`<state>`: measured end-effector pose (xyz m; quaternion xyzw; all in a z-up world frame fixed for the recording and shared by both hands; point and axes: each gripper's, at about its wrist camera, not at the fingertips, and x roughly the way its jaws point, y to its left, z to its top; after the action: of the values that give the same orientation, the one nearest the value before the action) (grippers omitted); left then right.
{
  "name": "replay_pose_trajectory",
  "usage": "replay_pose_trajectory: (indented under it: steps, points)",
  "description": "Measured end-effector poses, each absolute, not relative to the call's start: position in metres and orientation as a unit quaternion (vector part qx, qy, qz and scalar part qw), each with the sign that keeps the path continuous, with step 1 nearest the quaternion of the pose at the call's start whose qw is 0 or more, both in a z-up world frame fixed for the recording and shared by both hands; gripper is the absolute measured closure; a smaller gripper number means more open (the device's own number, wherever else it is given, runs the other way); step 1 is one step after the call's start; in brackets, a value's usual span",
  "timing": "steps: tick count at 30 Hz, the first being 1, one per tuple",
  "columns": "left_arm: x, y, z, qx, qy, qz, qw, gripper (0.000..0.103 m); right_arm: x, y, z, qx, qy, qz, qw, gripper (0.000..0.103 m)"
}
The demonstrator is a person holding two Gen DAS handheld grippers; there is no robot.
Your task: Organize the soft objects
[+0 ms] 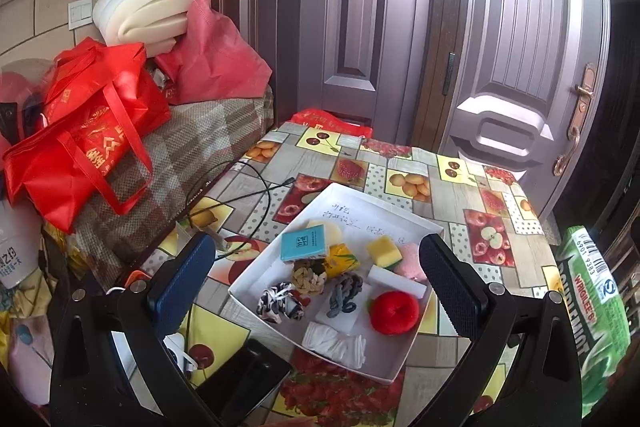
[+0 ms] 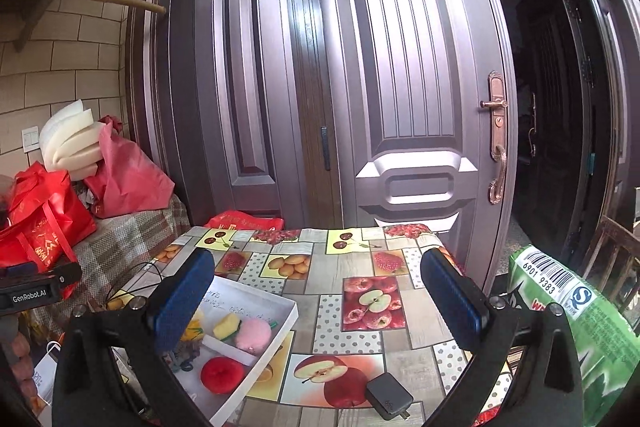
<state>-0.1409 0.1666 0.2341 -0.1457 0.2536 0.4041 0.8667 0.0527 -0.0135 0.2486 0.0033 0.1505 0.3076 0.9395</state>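
On the fruit-patterned tablecloth (image 1: 472, 195) sits your white box (image 1: 416, 215), and the soft things are all inside it: a red puff (image 1: 394, 313) at the near right corner, a pink puff (image 1: 410, 259) and a yellow-and-green sponge (image 1: 384, 250) behind it, a white foam block (image 1: 394, 279) between them, a grey scrunchie (image 1: 344, 295), a black-and-white scrunchie (image 1: 280, 303), a braided tan one (image 1: 308, 277), a folded white cloth (image 1: 336, 341) at the near edge, and a teal packet (image 1: 304, 246) leaning over a yellow one (image 1: 340, 257).

They lie crowded and touching, so closing on one risks pinching its neighbour too; the scrunchies could snag a finger and drag along. The box looks light (thin card, by its walls), and a sideways nudge could slide it toward the phone (image 1: 244, 383) and cables (image 1: 248, 187) at the table's left edge.

Your left gripper (image 1: 320, 271) hangs above the box with its fingers spread wide and nothing between them, tilted down toward the contents. Your right gripper (image 2: 318, 297) is likewise wide apart and empty, held over the bare cloth to the right of the box, aimed more level toward the door (image 2: 400, 67), with a small black charger (image 2: 388, 401) just below it and a green bag (image 2: 592, 331) off to its right.
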Motion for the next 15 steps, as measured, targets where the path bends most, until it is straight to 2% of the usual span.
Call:
replay_pose_trajectory:
  steps: [8,15]
  points:
    - [-0.141,0.123,0.227,-0.085,0.255,0.401,0.876,0.0,0.045,-0.066,0.232,0.017,0.175,0.254,0.951,0.0]
    - [-0.142,0.123,0.215,-0.105,0.28,0.384,0.874,0.0,0.05,-0.099,0.214,0.056,0.225,0.203,0.951,0.0]
